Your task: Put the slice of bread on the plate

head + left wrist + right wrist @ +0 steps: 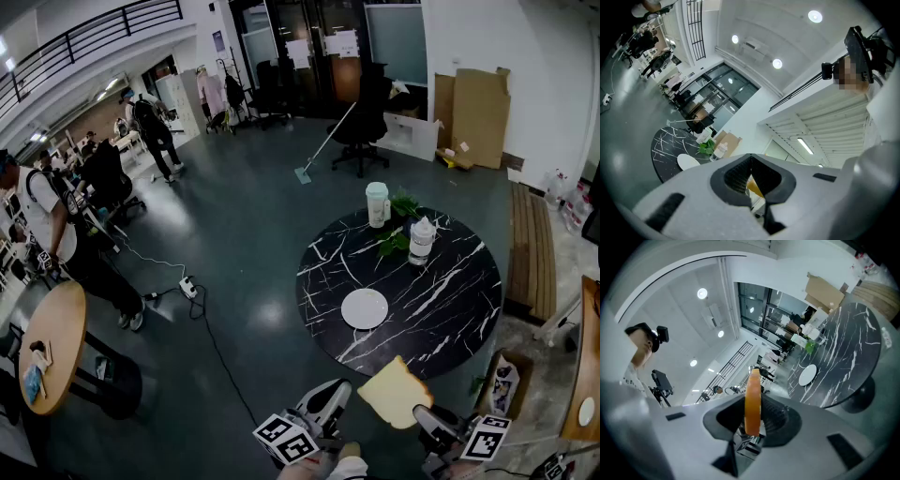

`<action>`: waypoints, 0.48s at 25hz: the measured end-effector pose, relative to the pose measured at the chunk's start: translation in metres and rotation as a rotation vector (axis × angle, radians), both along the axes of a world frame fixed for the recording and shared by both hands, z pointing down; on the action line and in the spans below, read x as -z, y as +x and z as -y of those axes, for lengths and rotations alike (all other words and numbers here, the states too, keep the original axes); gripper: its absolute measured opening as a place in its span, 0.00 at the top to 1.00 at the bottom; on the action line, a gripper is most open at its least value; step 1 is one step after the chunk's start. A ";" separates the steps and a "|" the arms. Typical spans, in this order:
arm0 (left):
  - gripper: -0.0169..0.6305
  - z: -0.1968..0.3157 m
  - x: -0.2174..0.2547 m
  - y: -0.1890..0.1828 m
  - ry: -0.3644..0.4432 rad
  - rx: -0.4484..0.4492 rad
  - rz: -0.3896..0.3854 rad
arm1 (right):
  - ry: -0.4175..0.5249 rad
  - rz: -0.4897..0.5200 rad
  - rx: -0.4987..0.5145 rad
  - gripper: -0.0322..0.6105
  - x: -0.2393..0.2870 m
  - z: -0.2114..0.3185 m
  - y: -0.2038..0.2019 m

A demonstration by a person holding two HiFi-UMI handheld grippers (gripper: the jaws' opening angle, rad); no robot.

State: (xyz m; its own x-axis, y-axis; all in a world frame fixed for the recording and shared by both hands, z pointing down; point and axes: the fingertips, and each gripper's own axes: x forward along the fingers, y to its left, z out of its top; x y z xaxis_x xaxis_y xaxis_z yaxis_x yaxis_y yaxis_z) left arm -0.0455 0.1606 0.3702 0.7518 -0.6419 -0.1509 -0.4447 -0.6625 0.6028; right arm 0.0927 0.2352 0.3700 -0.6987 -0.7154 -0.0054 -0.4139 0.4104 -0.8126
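A tan slice of bread [396,392] hangs in the air just off the near edge of the round black marble table [450,300]. My right gripper [424,413] is shut on its lower right corner. In the right gripper view the bread [753,399] stands edge-on between the pads. A white plate [365,308] lies bare on the table's near left part, beyond the bread; it also shows as plate [807,375] and plate [686,161]. My left gripper [328,398] is left of the bread, apart from it, its jaws meeting with nothing between them.
On the table's far side stand a lidded cup [377,203], a white bottle [422,240] and a green plant [398,225]. A wooden side table [52,347], a floor cable with power strip [187,286] and several people are to the left. A wooden bench [530,248] is to the right.
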 end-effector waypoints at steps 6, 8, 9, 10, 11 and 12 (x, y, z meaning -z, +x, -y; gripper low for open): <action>0.96 0.045 -0.002 -0.018 0.002 -0.006 0.002 | -0.009 -0.010 -0.009 0.81 -0.006 0.045 -0.017; 0.96 0.056 -0.009 -0.025 -0.003 -0.009 -0.005 | -0.011 -0.010 -0.014 0.81 -0.008 0.055 -0.024; 0.96 0.061 -0.012 -0.027 -0.006 -0.013 -0.008 | -0.012 -0.011 -0.016 0.81 -0.009 0.059 -0.027; 0.96 0.066 -0.013 -0.028 -0.007 -0.017 -0.007 | -0.014 -0.012 -0.018 0.81 -0.010 0.063 -0.030; 0.96 0.070 -0.014 -0.028 -0.009 -0.019 -0.007 | -0.019 -0.012 -0.020 0.81 -0.012 0.067 -0.032; 0.96 0.074 -0.015 -0.029 -0.014 -0.020 -0.009 | -0.025 -0.013 -0.020 0.81 -0.013 0.069 -0.034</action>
State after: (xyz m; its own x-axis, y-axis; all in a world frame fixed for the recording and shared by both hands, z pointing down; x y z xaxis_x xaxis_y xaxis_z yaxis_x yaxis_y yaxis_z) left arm -0.0742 0.0867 0.3852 0.7633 -0.6286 -0.1492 -0.4255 -0.6630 0.6159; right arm 0.0583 0.1660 0.3833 -0.6845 -0.7287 0.0216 -0.4320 0.3815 -0.8172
